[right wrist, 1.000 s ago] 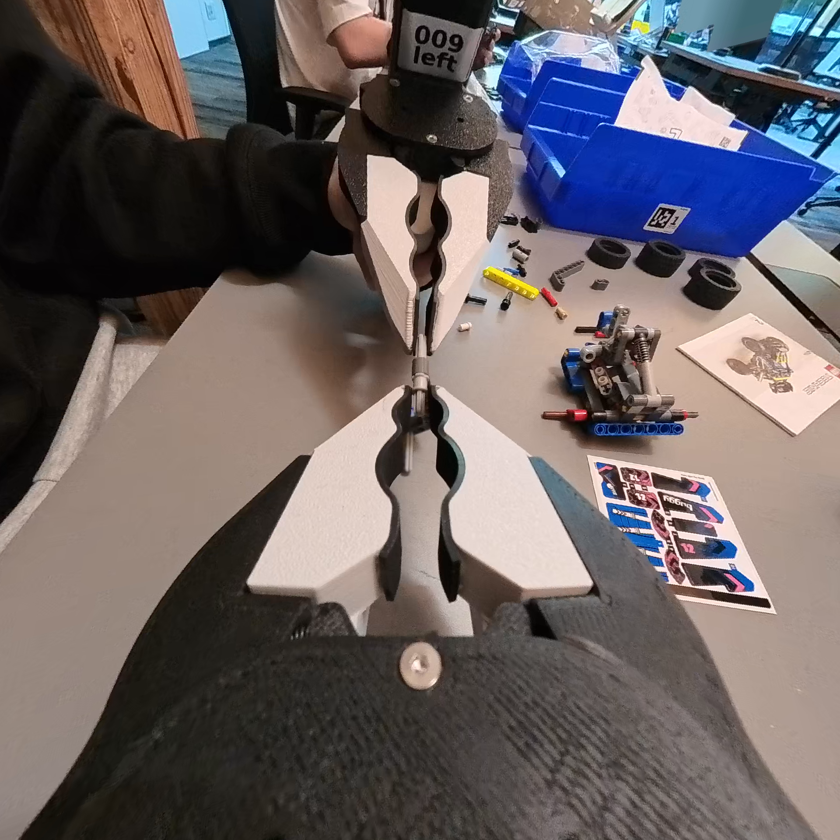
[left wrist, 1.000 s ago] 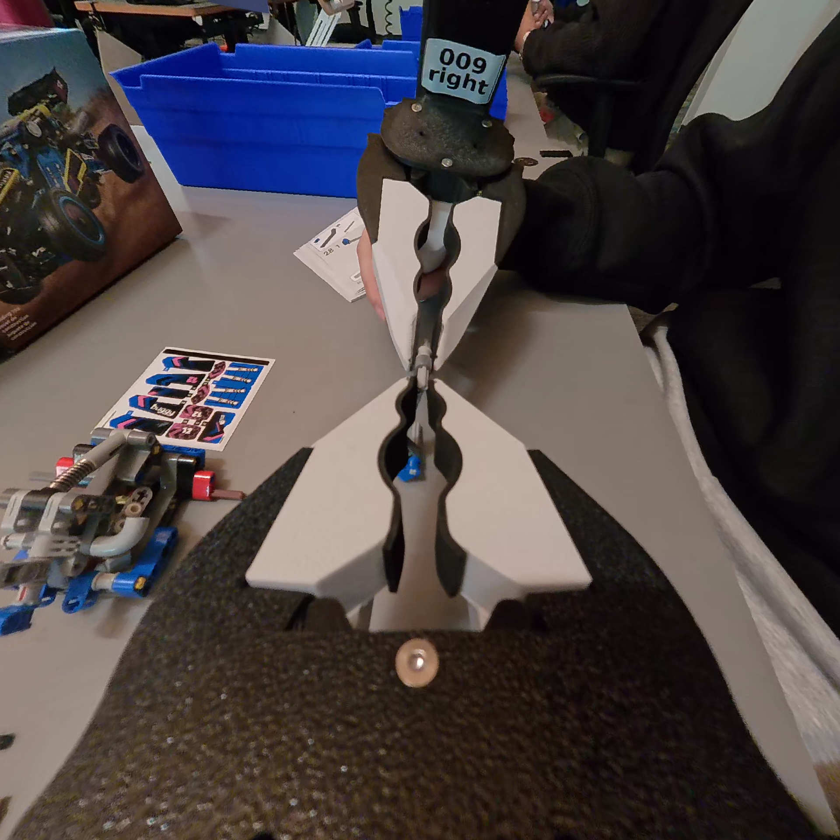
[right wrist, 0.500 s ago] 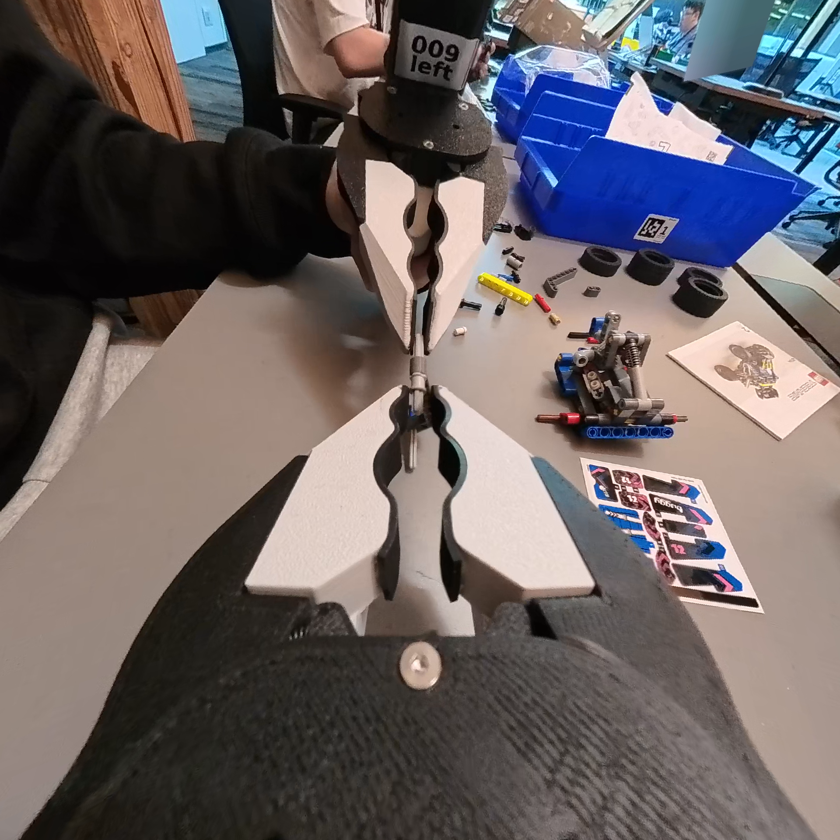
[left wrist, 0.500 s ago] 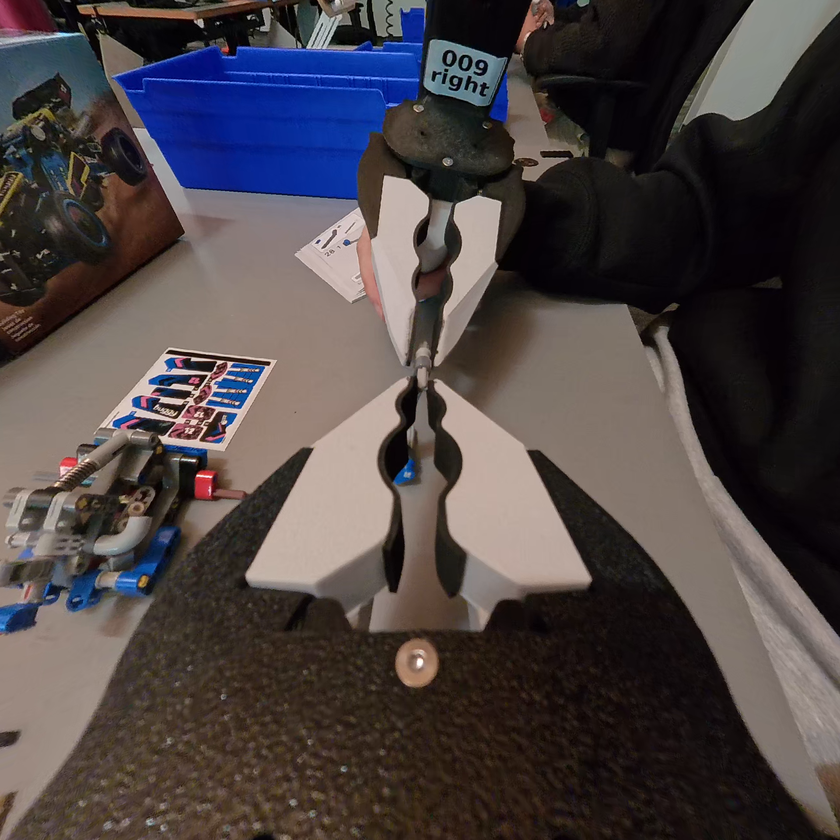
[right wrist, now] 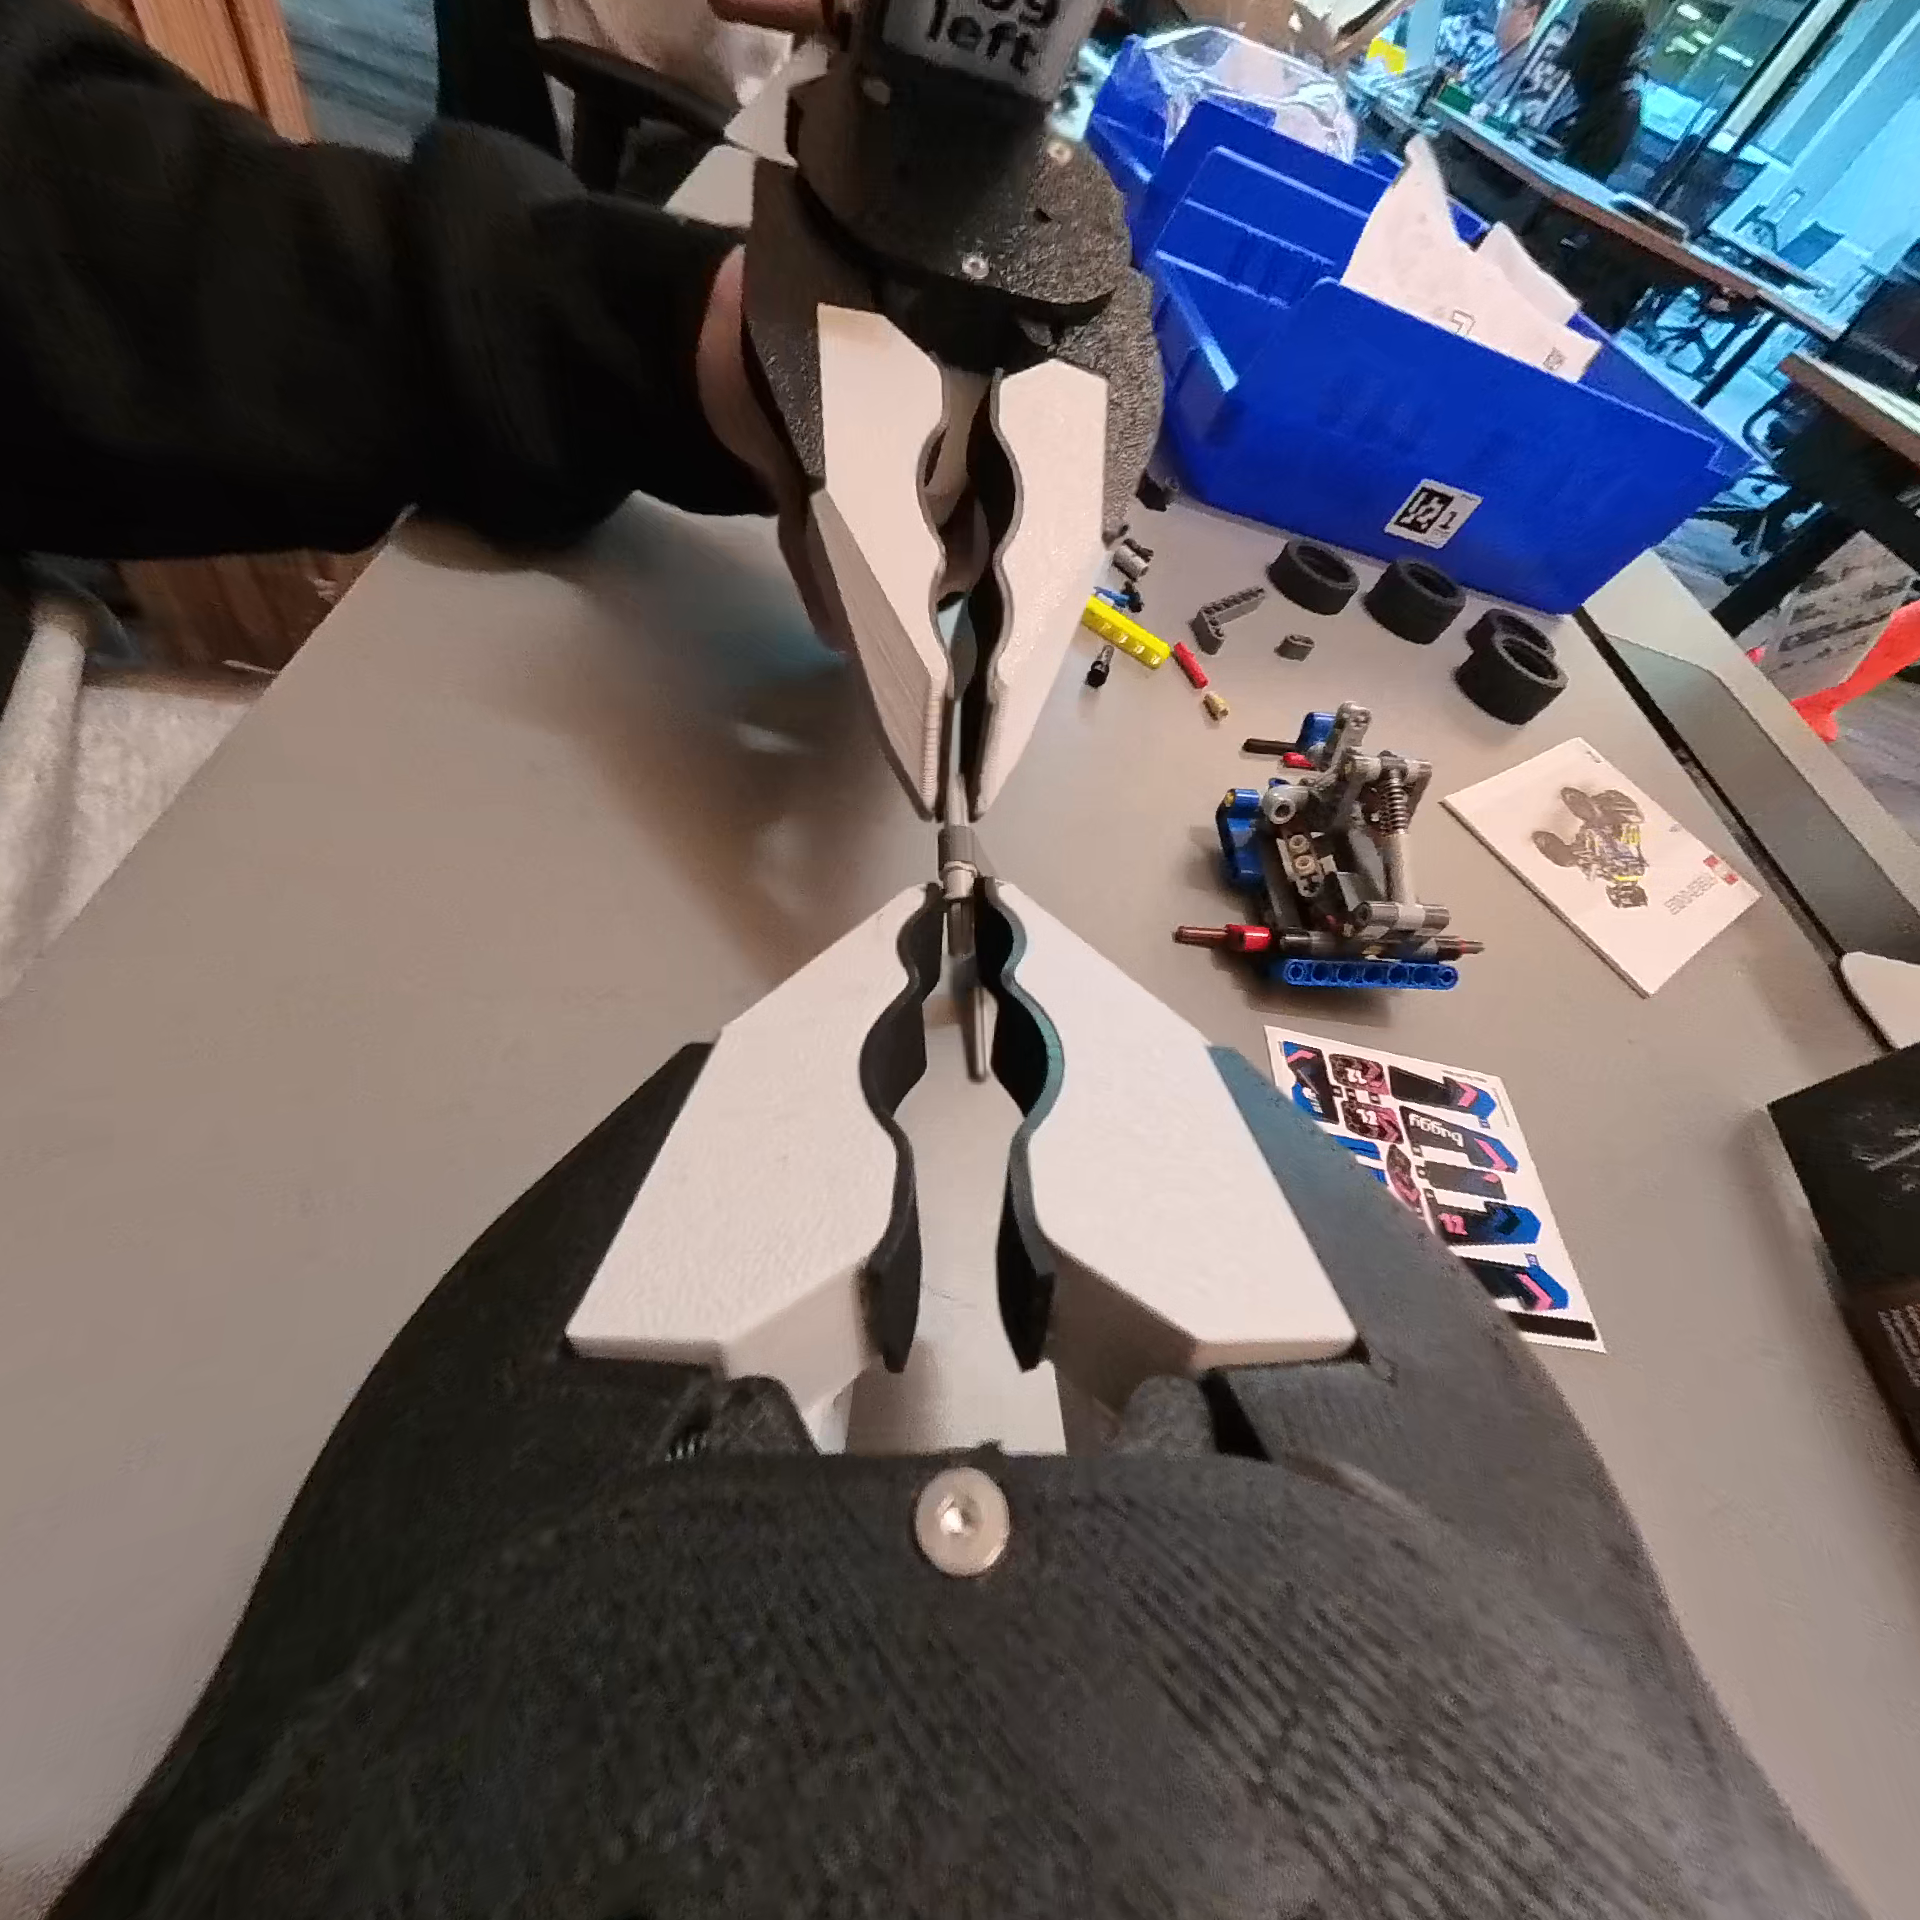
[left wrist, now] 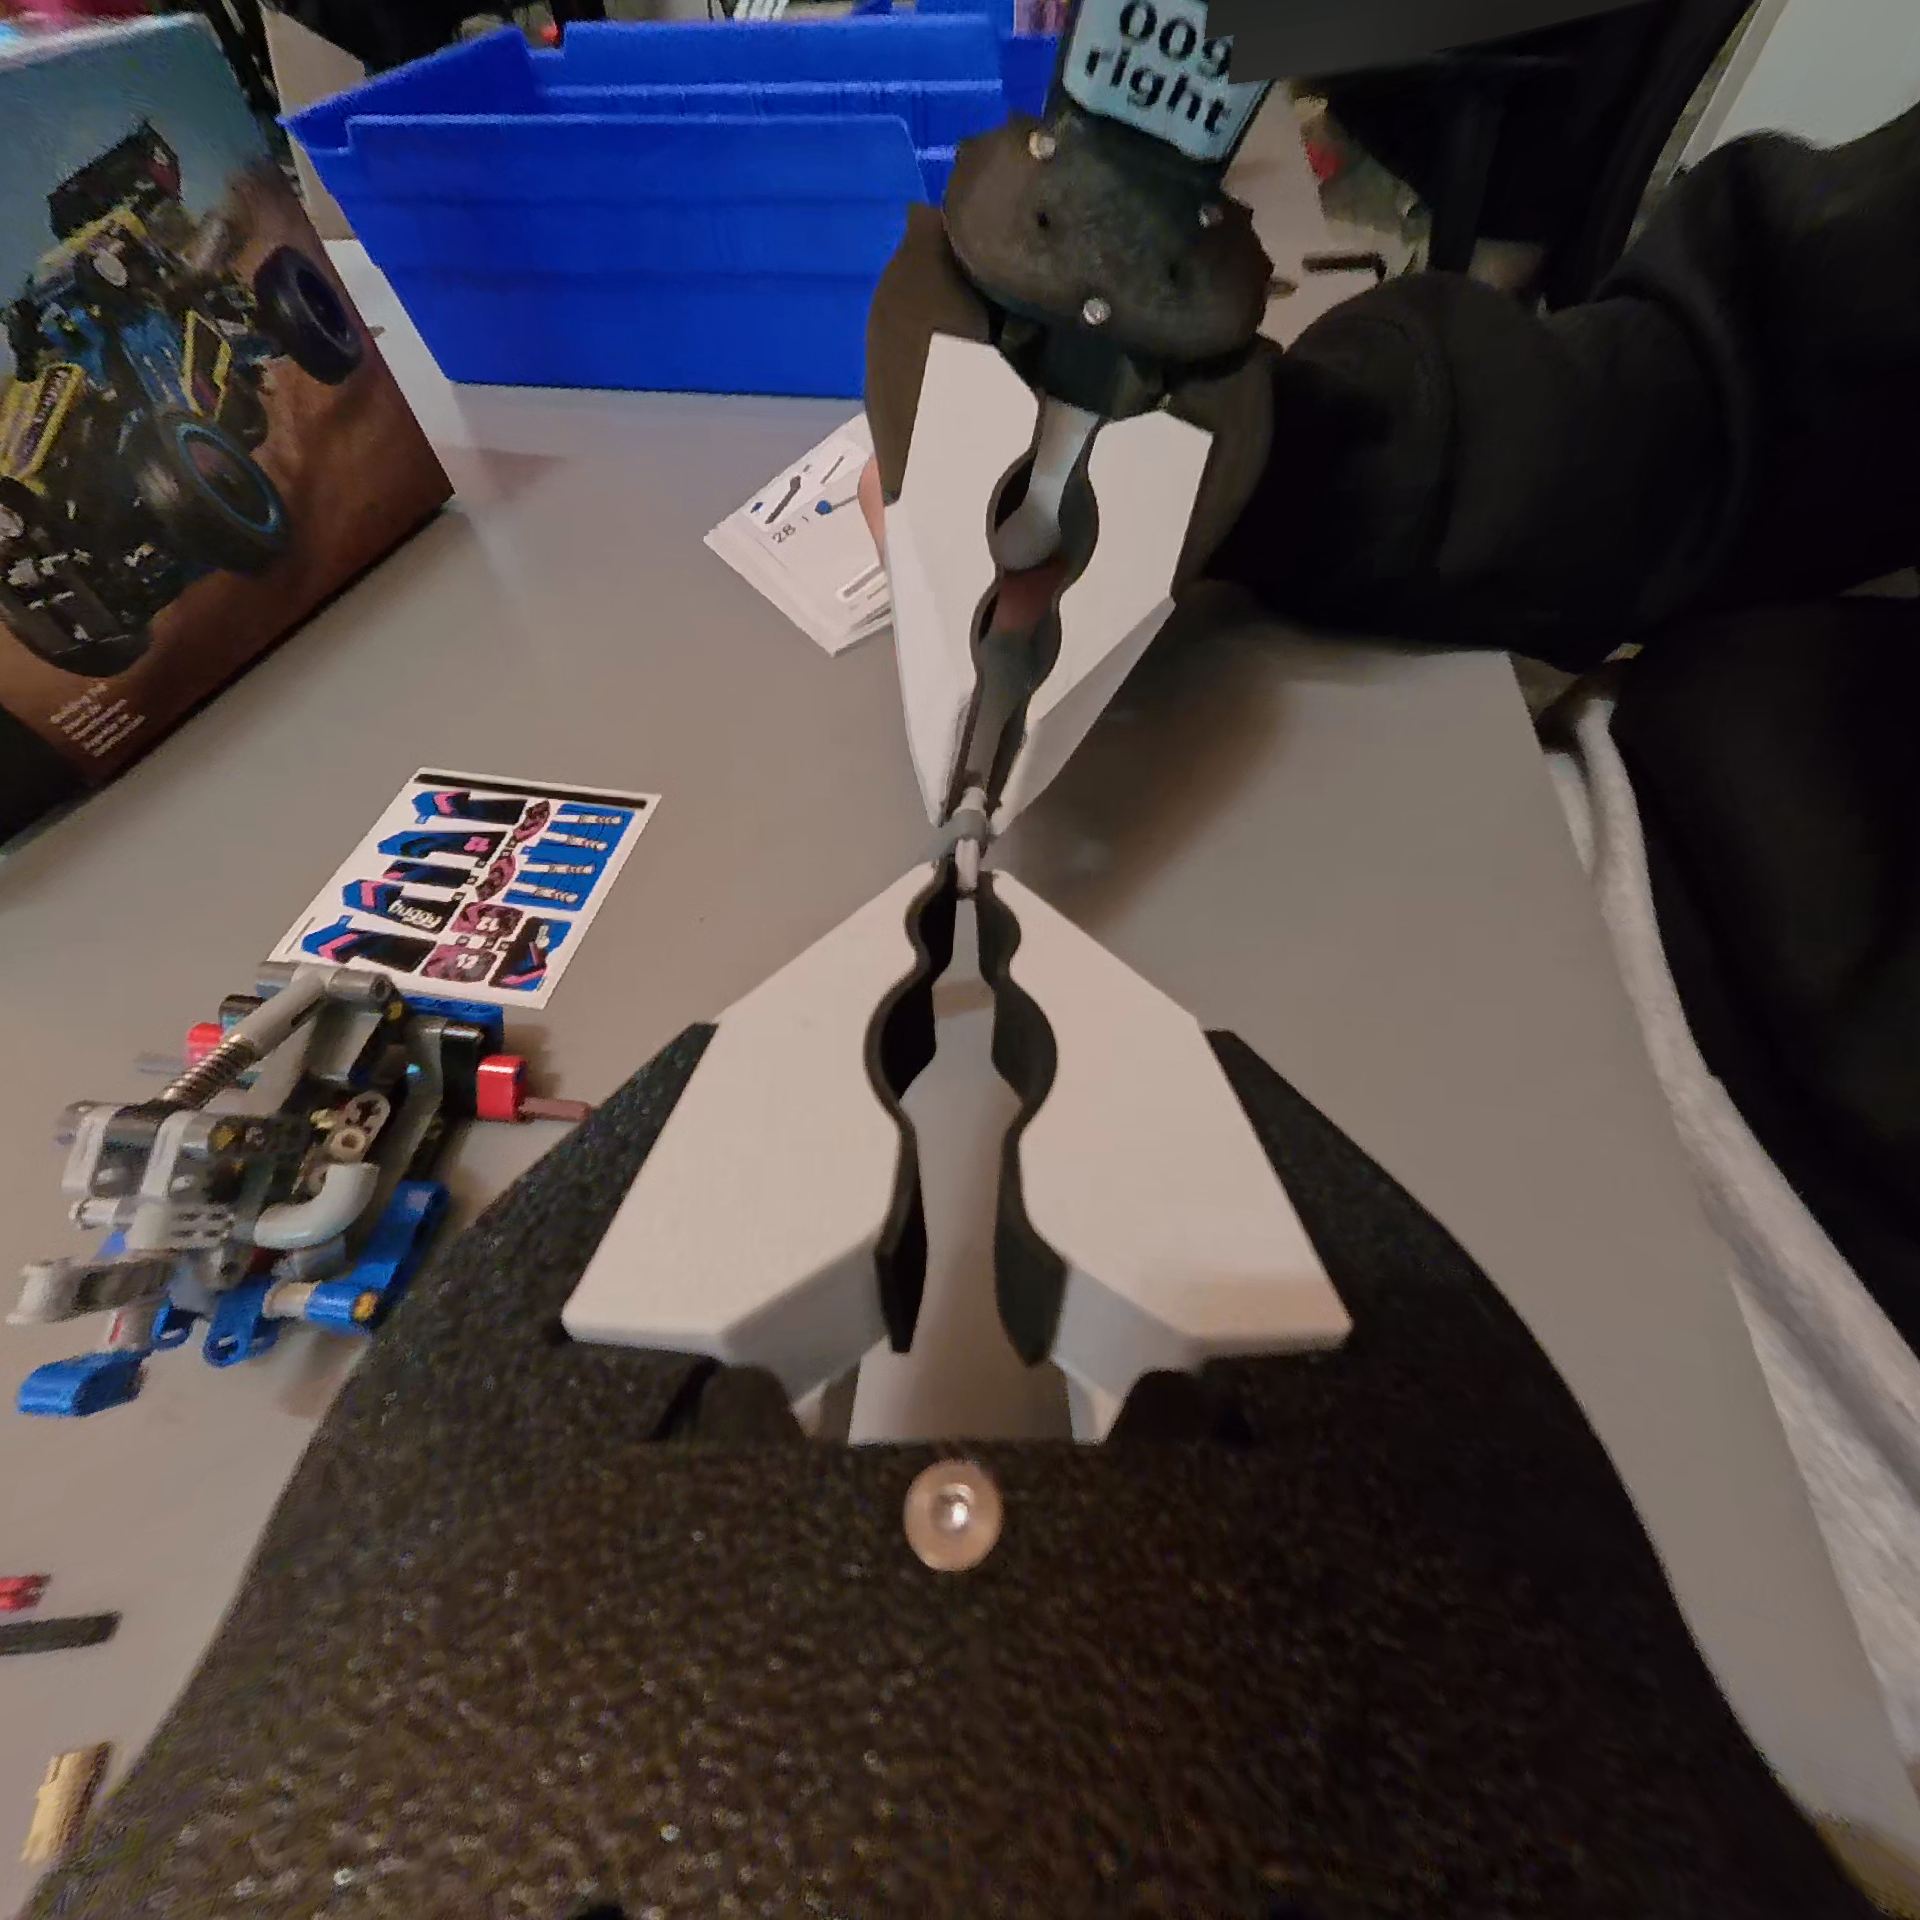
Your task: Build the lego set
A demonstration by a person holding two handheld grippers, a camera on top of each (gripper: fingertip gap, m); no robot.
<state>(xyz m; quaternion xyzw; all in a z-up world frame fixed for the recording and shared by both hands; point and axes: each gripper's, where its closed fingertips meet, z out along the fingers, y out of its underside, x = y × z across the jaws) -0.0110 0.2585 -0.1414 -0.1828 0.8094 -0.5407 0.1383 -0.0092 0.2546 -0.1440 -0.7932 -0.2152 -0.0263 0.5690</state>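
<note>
The left gripper [left wrist: 961,883] and the right gripper [right wrist: 961,902] were held tip to tip above the grey table [right wrist: 520,831], pointed at each other. Both pairs of fingers were clamped on one thin grey axle [right wrist: 957,862] bridging the tips. The partly built Lego chassis [right wrist: 1335,868] was left on the table, near the sticker sheet [right wrist: 1439,1179].

Sticker sheet [right wrist: 1439,1184] before the lego chassis [right wrist: 1335,862] (tyres [right wrist: 1413,601] and bins [right wrist: 1455,436] behind it)
</note>
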